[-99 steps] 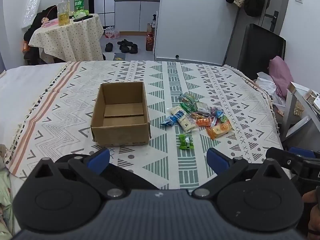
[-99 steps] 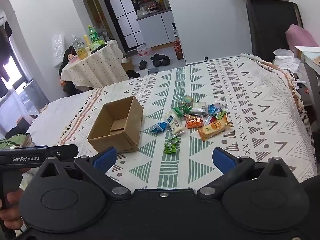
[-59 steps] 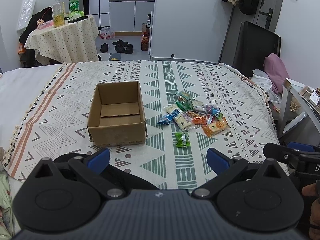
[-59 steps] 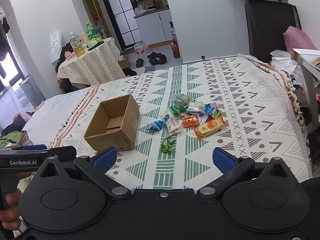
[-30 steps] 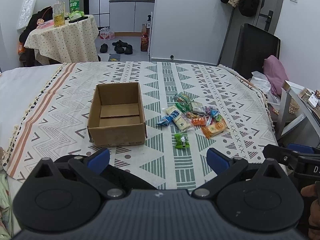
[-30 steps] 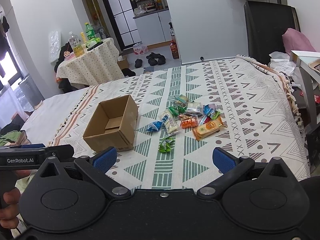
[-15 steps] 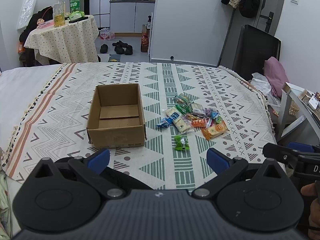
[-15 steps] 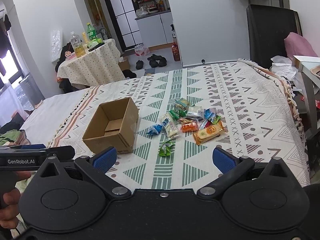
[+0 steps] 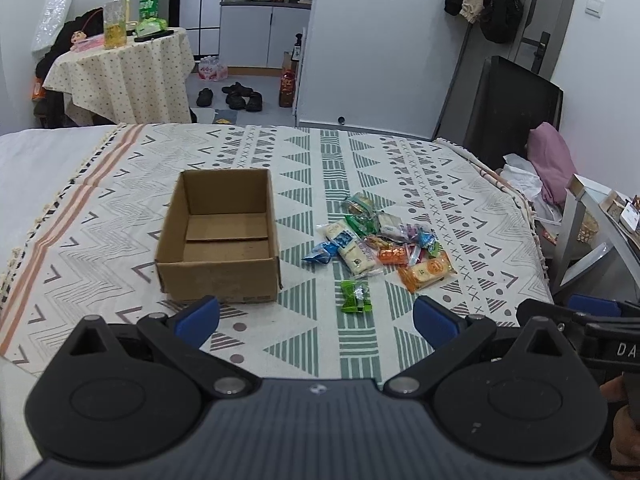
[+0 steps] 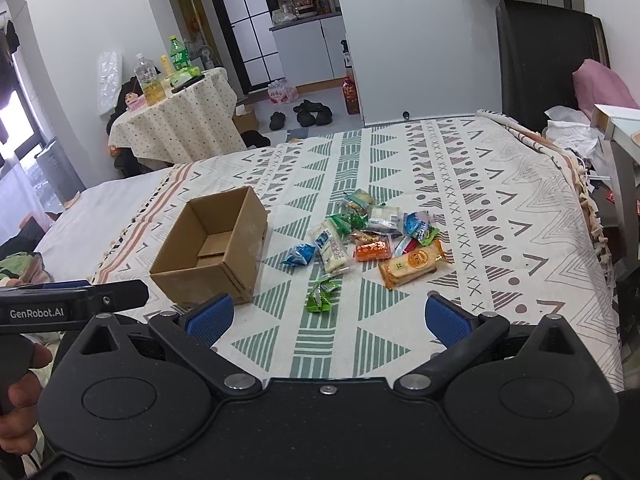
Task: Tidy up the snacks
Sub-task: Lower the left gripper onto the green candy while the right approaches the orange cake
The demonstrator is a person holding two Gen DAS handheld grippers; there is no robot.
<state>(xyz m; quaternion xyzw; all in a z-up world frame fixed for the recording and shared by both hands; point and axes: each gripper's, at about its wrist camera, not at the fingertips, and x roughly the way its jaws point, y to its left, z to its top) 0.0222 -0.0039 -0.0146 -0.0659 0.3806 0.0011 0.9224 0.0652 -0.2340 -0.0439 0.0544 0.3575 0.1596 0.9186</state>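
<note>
Both tongs spread wide, empty. Green packet (image 10: 322, 298) just ahead of right gripper (image 10: 326, 318); empty box (image 9: 218, 236) ahead-left of left gripper (image 9: 316, 320). Best approached low, pinching packet's middle.

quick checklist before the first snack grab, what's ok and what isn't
1. Cardboard box open and empty: ok.
2. Left claw open, holding nothing: ok.
3. Right claw open, holding nothing: ok.
4. Green snack lies apart from the snack pile, nearest both claws: ok.
5. Bedspread between the claws and the green snack is bare: ok.
6. Claw within reach of the snack: cannot tell.
</note>
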